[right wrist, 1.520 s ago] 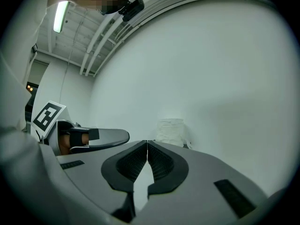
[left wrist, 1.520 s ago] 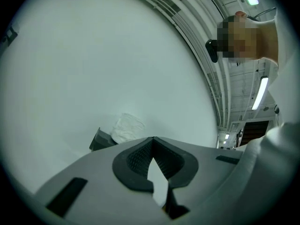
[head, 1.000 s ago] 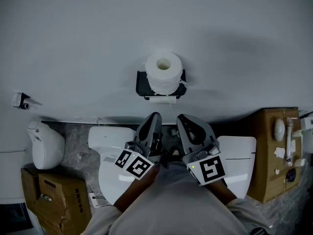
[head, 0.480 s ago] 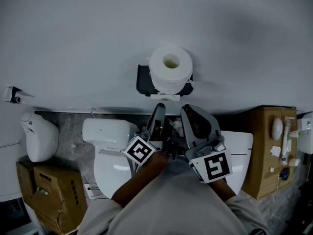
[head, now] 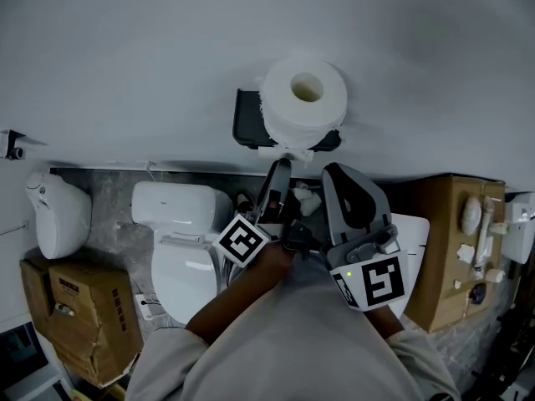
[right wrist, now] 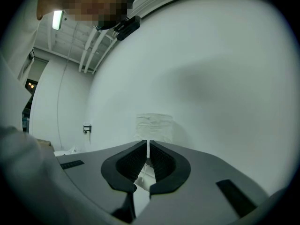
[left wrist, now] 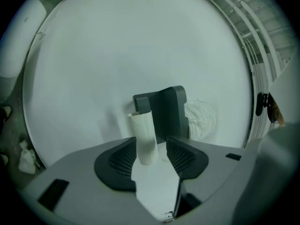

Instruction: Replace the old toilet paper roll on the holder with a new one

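Note:
A full white toilet paper roll [head: 303, 100] sits on top of the black wall holder [head: 247, 129]. Just below it are my left gripper [head: 277, 180] and my right gripper [head: 349, 192], both pointing at the wall. In the left gripper view a pale empty tube [left wrist: 146, 137] reaches from the dark holder [left wrist: 167, 110] down between the jaws of my left gripper [left wrist: 152, 142]. Those jaws are opening and the pads do not press on the tube. The roll [left wrist: 201, 121] shows behind the holder. My right gripper [right wrist: 148, 147] is shut, with the roll [right wrist: 154, 127] ahead on the wall.
A white toilet [head: 184, 261] stands at the lower left, with a cardboard box [head: 71, 316] and a white container [head: 54, 215] further left. A brown cabinet [head: 447, 249] with small items stands at the right. Crumpled white paper [head: 306, 199] lies between the grippers.
Both grippers have come closer to the holder. The left gripper has rolled, its marker cube has turned, and it has sunk. Its jaws have parted around the tube.

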`<state>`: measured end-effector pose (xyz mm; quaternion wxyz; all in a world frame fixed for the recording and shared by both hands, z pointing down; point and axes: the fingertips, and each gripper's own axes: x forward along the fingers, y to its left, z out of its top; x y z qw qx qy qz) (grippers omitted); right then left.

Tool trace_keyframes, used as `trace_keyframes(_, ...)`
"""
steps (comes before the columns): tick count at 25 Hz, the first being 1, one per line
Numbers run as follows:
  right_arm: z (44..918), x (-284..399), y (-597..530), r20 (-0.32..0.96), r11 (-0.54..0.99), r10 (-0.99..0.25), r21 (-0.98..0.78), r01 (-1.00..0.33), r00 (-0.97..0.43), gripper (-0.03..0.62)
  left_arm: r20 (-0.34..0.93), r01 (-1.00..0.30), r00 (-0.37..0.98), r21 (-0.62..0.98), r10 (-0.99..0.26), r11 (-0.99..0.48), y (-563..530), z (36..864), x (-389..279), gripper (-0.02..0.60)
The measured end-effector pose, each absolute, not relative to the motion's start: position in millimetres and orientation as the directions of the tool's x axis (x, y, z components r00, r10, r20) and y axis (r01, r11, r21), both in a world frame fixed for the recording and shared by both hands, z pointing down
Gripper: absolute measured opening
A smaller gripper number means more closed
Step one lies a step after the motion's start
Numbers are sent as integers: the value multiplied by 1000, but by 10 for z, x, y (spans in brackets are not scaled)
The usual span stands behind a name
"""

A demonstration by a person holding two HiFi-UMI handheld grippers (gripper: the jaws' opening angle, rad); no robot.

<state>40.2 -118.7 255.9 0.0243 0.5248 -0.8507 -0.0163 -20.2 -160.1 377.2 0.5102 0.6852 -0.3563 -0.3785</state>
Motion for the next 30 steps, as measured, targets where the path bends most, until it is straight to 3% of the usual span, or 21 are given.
trace_keyframes(5,2577,432,-1203,30,448,-894,47,-893,-447,18,-164,-72,453,973,-876,-219,-1708,3800,-163,265)
trace_keyframes(19,2631,539,-1218,36,438,-899,23,-898,-437,18,-157,0,420,985,-894,-174,-1921,3905,-138,262)
trace_keyframes(22,2642,547,-1225,37,438,-899,22,-899,-437,18,-164,5,418,984,-894,-178,-1930,3908,-144,210)
trace_keyframes(30,2646,632,-1231,36,436,-900,12,-900,-435,18,-165,18,427,985,-889,-174,-1947,3910,-36,204)
